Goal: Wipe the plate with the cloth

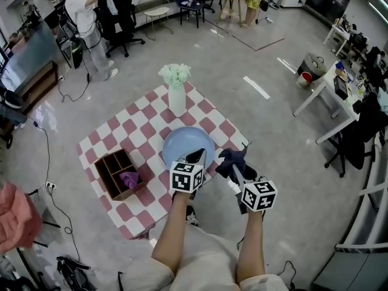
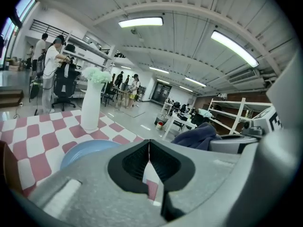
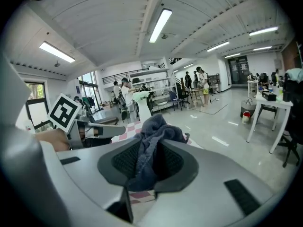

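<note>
A pale blue plate [image 1: 185, 144] lies on the pink-and-white checked table [image 1: 130, 129], near its front edge; the left gripper view shows the plate [image 2: 83, 152] low at left. My left gripper [image 1: 195, 158] is shut and empty, its tips over the plate's near rim. My right gripper [image 1: 233, 170] hangs just right of the plate, over the table's corner, shut on a dark blue cloth [image 1: 233, 159]. In the right gripper view the cloth [image 3: 150, 141] bunches up between the jaws and above them.
A white vase with pale flowers [image 1: 176, 90] stands behind the plate. A brown divided box [image 1: 118, 173] holding a purple cloth [image 1: 130, 179] sits at the table's left front. Grey floor, white tables [image 1: 336, 99] and chairs surround the table; a person [image 1: 85, 23] stands at far left.
</note>
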{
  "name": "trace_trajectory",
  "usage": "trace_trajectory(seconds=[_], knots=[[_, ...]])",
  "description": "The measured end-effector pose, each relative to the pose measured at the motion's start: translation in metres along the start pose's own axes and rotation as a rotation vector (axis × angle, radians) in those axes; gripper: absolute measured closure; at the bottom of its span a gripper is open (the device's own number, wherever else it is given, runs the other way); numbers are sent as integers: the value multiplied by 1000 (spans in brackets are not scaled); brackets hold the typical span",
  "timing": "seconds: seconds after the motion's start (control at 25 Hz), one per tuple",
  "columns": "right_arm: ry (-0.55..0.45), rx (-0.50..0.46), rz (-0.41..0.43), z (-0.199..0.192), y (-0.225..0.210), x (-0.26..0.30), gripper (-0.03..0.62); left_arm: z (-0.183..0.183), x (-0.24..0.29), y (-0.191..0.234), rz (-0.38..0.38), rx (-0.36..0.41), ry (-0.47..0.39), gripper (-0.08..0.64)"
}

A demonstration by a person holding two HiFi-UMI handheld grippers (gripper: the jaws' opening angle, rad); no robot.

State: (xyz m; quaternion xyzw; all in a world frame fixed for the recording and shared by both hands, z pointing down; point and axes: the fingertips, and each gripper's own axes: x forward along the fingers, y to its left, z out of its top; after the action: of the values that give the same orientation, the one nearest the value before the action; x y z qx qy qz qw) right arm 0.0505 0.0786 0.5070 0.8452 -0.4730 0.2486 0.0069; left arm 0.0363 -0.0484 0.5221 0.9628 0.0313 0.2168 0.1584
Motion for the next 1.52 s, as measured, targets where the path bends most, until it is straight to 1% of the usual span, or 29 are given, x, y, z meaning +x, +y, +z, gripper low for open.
trace_trajectory(seconds=[0.16, 0.28, 0.36, 0.48, 0.52, 0.6, 0.68, 0.8, 0.92, 1.0, 1.16, 1.36, 1.52], knots=[[10, 14, 36, 1, 4, 27, 489, 0, -4, 45, 79, -48, 4, 549], [14, 17, 71, -1, 7, 47, 491, -9, -9, 74, 132, -86, 15, 549], [10, 31, 107, 1, 9, 61, 491, -17, -12, 90, 169, -118, 22, 549], [4, 53, 165, 5, 17, 87, 491, -28, -18, 116, 223, -139, 59, 550], [8, 59, 187, 7, 20, 97, 491, -30, -20, 124, 237, -155, 68, 551], [32, 46, 231, 12, 25, 116, 491, -27, -23, 138, 262, -213, 57, 551], [70, -8, 283, 24, 31, 136, 491, -15, -27, 151, 298, -272, 19, 551], [117, -94, 398, 43, 46, 171, 491, -2, -36, 169, 384, -323, -20, 551], [124, -113, 510, 59, 62, 207, 492, -9, -37, 188, 459, -378, -15, 551], [150, -157, 585, 64, 76, 228, 492, -15, -37, 201, 512, -424, -20, 551], [213, -282, 729, 66, 98, 253, 492, -19, -35, 216, 594, -522, -85, 551], [292, -422, 877, 57, 113, 270, 491, -25, -41, 213, 682, -593, -204, 551], [335, -481, 975, 43, 120, 275, 491, -53, -52, 207, 781, -668, -220, 551]])
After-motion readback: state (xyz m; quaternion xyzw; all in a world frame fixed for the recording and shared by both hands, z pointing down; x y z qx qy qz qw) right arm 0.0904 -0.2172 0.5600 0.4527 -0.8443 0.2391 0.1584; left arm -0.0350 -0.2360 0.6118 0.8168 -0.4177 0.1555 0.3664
